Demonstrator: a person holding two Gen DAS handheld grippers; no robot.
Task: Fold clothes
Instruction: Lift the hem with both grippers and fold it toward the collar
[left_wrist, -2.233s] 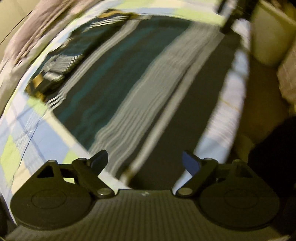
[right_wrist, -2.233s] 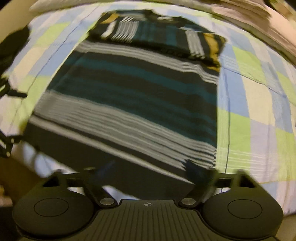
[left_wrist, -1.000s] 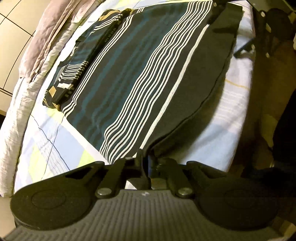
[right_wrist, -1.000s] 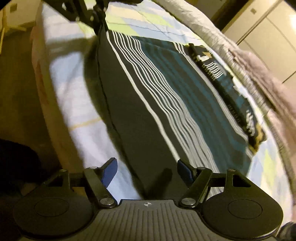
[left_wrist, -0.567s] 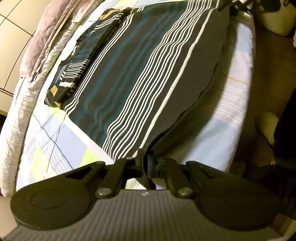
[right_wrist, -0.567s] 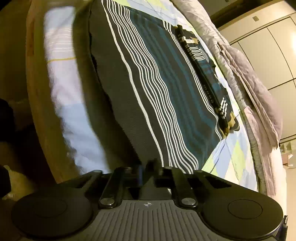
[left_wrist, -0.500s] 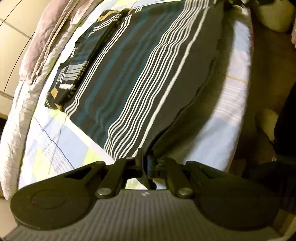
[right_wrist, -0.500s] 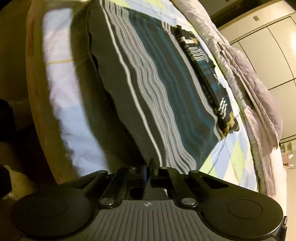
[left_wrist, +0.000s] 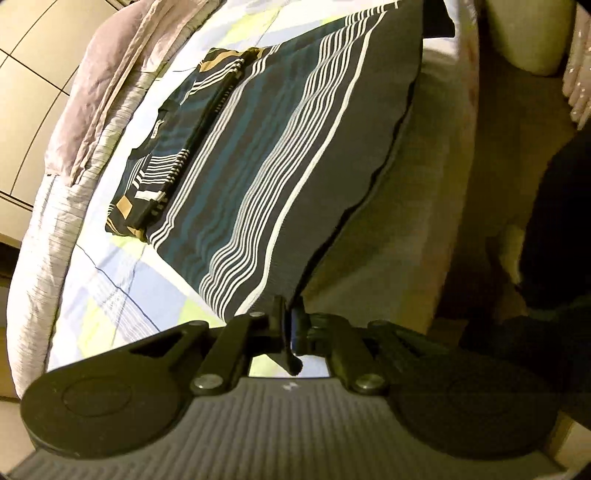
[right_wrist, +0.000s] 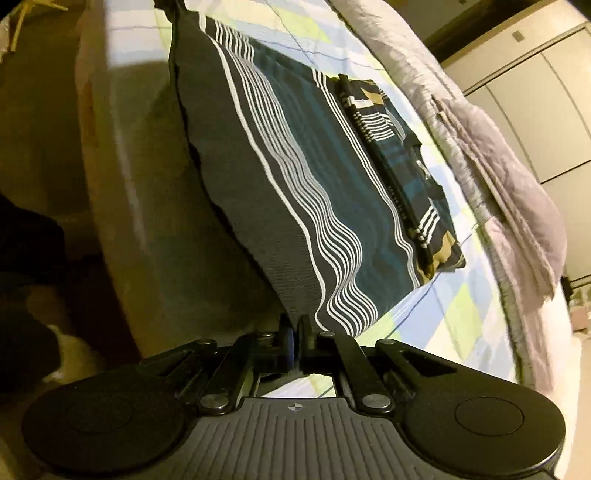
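Knitted, ribbed fabric in dark grey, teal and thin white stripes makes up the sweater (left_wrist: 280, 155), which lies spread on the bed (left_wrist: 110, 280) with its plain dark hem raised off the bed's edge. Its stripes run along the hem, so the long axis of the spread body goes from about 6 o'clock to 1 o'clock in the left view and from 6 to 11 o'clock in the right view. At the far side, toward 10 o'clock on the left and 1 o'clock on the right, the sleeves are folded in as a narrow band with tan patches.

Both pairs of tongs are pinched tight. The left tongs (left_wrist: 288, 321) have one corner of the hem between their fingers; the right tongs (right_wrist: 295, 332), which have just closed, grip the opposite corner. The hem sags in a soft wavy curve between the two corners.

Under the sweater is a smooth checked sheet (right_wrist: 461, 306) of pale blue, lime and white squares. A crumpled, quilted grey-lilac blanket (left_wrist: 103, 85) lies bunched along the bed's far side.
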